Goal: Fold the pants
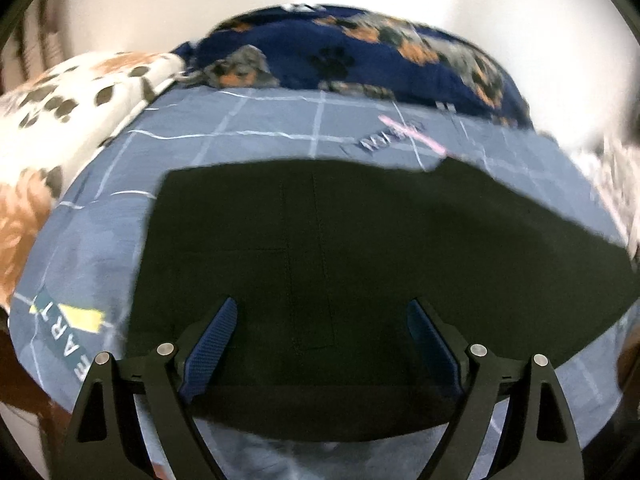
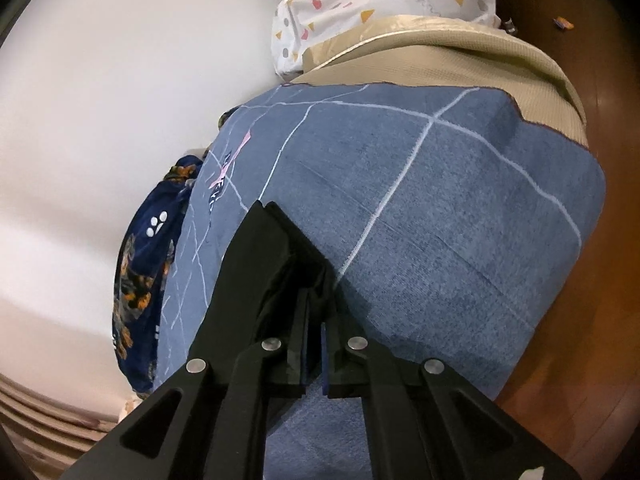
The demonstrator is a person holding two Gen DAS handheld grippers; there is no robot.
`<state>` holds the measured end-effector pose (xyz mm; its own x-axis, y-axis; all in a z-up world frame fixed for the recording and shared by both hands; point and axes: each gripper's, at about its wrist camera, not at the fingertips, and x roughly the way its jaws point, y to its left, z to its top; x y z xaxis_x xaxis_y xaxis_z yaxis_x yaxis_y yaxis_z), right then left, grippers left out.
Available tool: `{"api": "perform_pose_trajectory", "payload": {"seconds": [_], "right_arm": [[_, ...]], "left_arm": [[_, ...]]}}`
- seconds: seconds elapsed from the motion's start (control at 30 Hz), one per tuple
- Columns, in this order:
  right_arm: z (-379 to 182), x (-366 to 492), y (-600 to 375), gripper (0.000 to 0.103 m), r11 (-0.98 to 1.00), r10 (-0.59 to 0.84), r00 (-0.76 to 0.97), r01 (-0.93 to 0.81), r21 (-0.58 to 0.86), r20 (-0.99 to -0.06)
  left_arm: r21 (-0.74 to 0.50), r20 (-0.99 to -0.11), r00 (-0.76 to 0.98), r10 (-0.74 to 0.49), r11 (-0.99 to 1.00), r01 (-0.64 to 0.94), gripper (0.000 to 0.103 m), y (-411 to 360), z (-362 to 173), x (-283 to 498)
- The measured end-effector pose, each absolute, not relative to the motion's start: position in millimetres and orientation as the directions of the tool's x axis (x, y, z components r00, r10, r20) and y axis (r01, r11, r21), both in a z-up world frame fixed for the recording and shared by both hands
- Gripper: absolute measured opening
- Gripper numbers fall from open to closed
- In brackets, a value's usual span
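The black pants [image 1: 360, 248] lie spread flat on a blue grid-patterned blanket [image 1: 240, 128]. My left gripper [image 1: 320, 320] is open, its blue-padded fingers [image 1: 216, 340] hovering just over the near part of the pants, nothing between them. In the right wrist view, my right gripper [image 2: 314, 320] is shut on a fold of the black pants [image 2: 276, 248], which rises from the jaws and is lifted over the blue blanket [image 2: 440, 220].
A navy dog-print fleece [image 1: 360, 56] lies at the far side of the bed, and a white paw-print blanket [image 1: 80, 92] at the left. A beige cover [image 2: 460, 56] and white patterned cloth [image 2: 380, 4] lie beyond the blue blanket. Wooden floor [image 2: 608, 160] is at the right.
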<state>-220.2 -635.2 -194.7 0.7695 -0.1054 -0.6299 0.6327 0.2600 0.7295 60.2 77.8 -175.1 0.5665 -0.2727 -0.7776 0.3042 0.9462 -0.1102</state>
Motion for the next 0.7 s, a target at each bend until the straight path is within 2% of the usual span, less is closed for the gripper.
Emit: {"api": "perform_pose_trajectory", "payload": {"seconds": [0.17, 0.4, 0.53, 0.7], "right_arm": [[-195, -221, -633, 0.001, 0.250, -0.109, 0.774, 0.628, 0.737, -0.623], [-197, -224, -630, 0.001, 0.222, -0.121, 0.784, 0.619, 0.754, -0.608], [-199, -226, -631, 0.001, 0.205, -0.116, 0.793, 0.608, 0.767, -0.598], [-198, -225, -631, 0.002, 0.200, -0.111, 0.795, 0.606, 0.770, -0.597]], "left_arm": [[-0.175, -0.765, 0.588, -0.263, 0.963, 0.203, 0.087, 127, -149, 64], [-0.161, -0.814, 0.560, -0.154, 0.986, 0.036, 0.083, 193, -154, 64], [-0.245, -0.827, 0.524, -0.204, 0.970, -0.009, 0.079, 215, -162, 60], [-0.277, -0.818, 0.510, -0.265, 0.959, 0.055, 0.079, 205, -160, 50]]}}
